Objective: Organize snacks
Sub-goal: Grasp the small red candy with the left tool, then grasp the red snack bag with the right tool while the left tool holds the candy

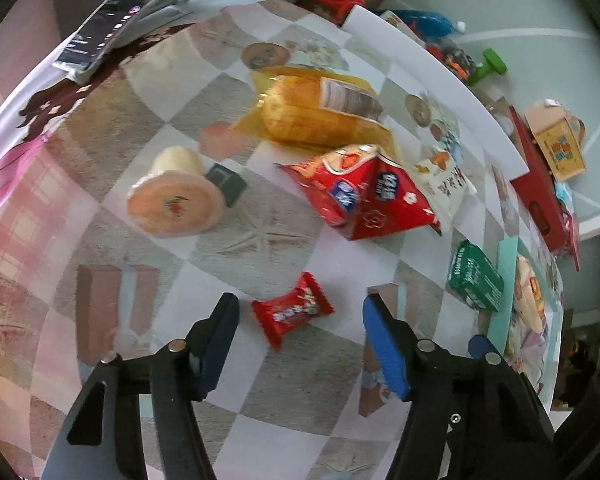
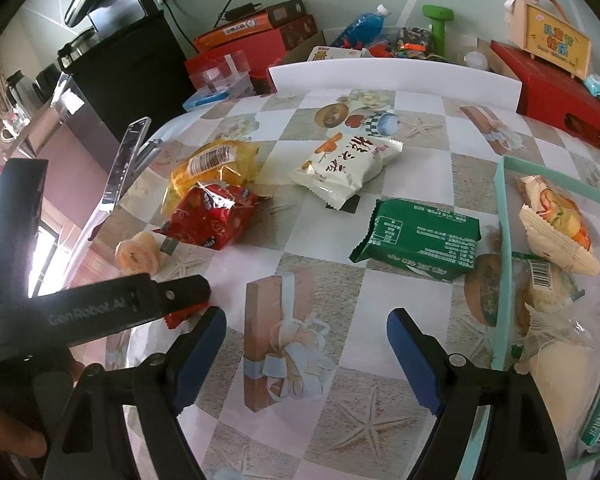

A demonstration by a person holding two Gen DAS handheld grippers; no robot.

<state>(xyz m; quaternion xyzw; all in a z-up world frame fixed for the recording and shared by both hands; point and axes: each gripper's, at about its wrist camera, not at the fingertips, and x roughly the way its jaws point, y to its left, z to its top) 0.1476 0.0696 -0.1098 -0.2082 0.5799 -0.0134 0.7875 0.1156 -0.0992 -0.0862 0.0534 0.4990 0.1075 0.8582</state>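
Left wrist view: the small red candy packet (image 1: 292, 310) lies low in the frame between the half-open, untouching fingers of the left gripper (image 1: 300, 312), which should be lowered squarely before being closed across its middle.

black claw (image 1: 300, 316), blue pads (image 2: 414, 362), silver screws
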